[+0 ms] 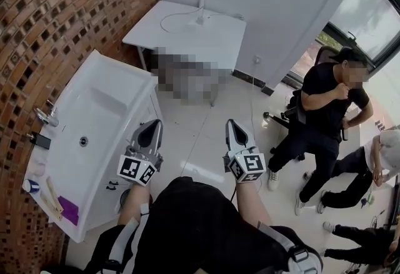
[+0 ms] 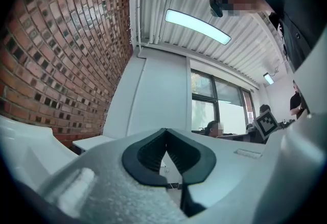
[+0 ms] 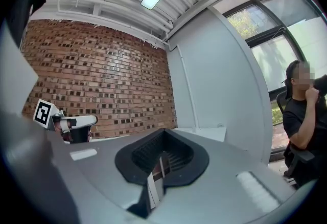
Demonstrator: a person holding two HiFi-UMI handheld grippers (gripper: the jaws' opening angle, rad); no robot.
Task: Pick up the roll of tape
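Sink (image 1: 125,79) sits at 9 o'clock against the brick wall (image 1: 69,10), with small clutter on its near rim at 8 o'clock. One item there is round and blue-white (image 1: 30,186). It could be the tape, but it's too small for me to tell, and I see no clear roll anywhere else.

Left gripper (image 1: 150,131) is over the floor just right of the sink, aimed at 12 o'clock. Its own view shows it pressed together (image 2: 164,132) with nothing in it.

Right gripper (image 1: 234,129) is alongside with the same aim, pressed together (image 3: 163,132) and empty.

I read this as a carry posture: both closed and level, with nothing in reach. Both point past the clutter, so I'd swing toward 9 o'clock.

People (image 1: 325,116) stand at 3 to 4 o'clock, well apart from the grippers.
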